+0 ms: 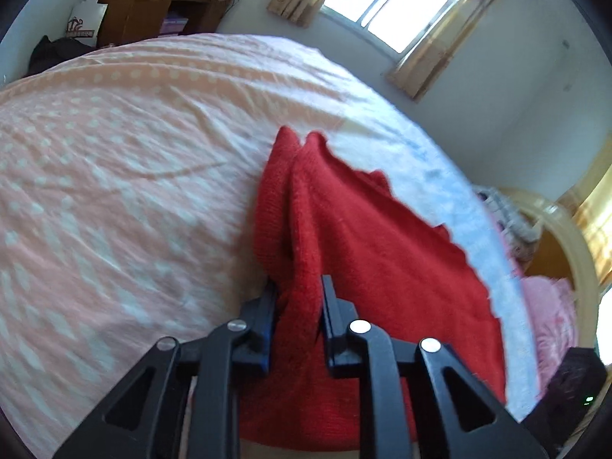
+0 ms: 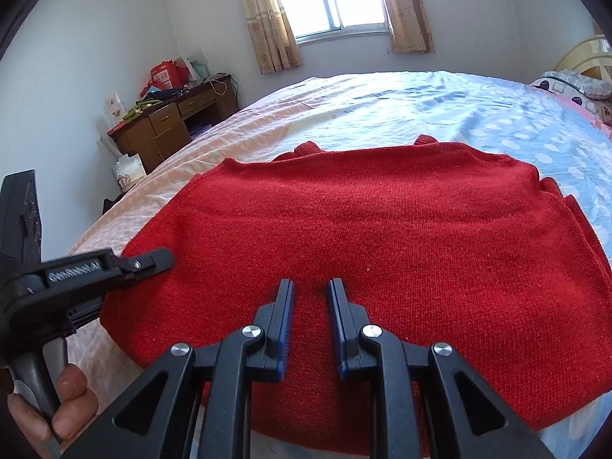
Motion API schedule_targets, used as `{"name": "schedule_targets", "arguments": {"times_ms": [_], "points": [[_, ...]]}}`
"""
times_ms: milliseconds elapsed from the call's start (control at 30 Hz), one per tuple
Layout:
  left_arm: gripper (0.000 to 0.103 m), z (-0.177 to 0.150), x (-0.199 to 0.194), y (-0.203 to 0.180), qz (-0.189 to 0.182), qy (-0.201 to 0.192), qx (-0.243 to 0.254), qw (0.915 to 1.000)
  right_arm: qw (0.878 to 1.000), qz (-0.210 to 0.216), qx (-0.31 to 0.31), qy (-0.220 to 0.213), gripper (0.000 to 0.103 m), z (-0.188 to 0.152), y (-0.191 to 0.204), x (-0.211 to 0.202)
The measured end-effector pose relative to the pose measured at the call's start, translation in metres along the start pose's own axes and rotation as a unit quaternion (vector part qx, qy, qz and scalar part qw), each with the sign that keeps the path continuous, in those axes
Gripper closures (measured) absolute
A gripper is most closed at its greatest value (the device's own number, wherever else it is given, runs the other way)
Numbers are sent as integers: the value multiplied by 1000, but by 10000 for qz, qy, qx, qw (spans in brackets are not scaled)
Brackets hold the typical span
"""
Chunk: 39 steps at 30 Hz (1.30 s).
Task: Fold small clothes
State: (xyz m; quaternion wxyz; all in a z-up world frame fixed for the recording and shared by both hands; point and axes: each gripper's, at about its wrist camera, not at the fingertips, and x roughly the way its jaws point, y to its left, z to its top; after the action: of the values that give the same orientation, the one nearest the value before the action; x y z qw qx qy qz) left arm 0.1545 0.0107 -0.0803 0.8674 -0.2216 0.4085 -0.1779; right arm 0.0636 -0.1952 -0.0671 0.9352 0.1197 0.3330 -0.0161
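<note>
Two claws at the near edge of the bed (image 2: 382, 99). Left claw (image 1: 298, 294): pads pinched on a raised fold of the red knit sweater (image 2: 363, 229) at its left edge. Right claw (image 2: 311, 298): jaws narrowed, knit bunched between them at the near hem. Sweater lies flat across the spotted sheet. Beyond: wooden desk (image 2: 172, 122) far left, curtained window (image 2: 332, 0).

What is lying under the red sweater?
The red sweater lies on the bed sheet, peach on one side, blue on the other. The sheet directly beneath is covered, so anything there cannot be seen.
</note>
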Motion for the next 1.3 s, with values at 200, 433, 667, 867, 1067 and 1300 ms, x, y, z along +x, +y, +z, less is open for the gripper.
{"name": "schedule_targets", "arguments": {"times_ms": [200,433,667,867,1067,1300], "points": [[83,-5,3,5,101,-68,-55,9999,9998,-55,-45,160,83,5,3,2],[77,-10,1,24,-132,-192,-575,9981,9942,815,-523,458,42,76,50,13],[77,-12,-2,34,-453,-293,-724,9959,9742,1302,-1332,1272,39,95,120,90],[79,-13,-4,44,-686,-320,-870,9933,9527,926,-2373,1655,40,77,157,128],[79,-16,-8,42,-537,-315,-725,9954,9486,383,-2747,1522,82,73,154,119],[83,-12,-9,13,28,-221,-106,9997,9745,1074,-1406,1376,92,87,110,94]]}}
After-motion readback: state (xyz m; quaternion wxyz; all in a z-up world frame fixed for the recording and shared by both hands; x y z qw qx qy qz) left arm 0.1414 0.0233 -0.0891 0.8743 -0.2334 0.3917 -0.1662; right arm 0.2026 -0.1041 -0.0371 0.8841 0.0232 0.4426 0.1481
